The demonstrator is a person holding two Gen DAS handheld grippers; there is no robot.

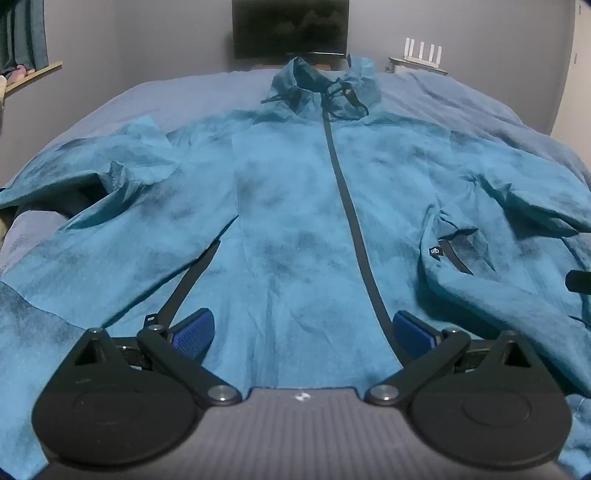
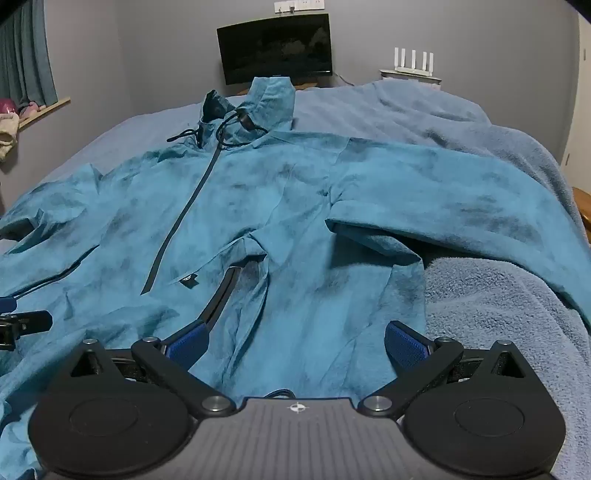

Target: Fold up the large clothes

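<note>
A large teal zip-up jacket (image 1: 295,206) lies front-up and spread flat on a bed, collar at the far end, both sleeves out to the sides. Its dark zipper (image 1: 347,206) runs down the middle. My left gripper (image 1: 303,332) hovers over the hem near the zipper, open, with only flat cloth under its blue pads. My right gripper (image 2: 295,345) is open above the jacket (image 2: 280,206) at its lower right side, close to the pocket zip (image 2: 221,295). The left gripper's tip (image 2: 26,321) shows at the left edge of the right wrist view.
The bed has a blue-grey sheet (image 1: 192,96) and a fluffy blue blanket (image 2: 491,306) bunched along the right. Beyond the bed stand a dark monitor (image 1: 290,27) and a white router (image 1: 423,50). A curtain and window ledge (image 2: 40,107) are at the left.
</note>
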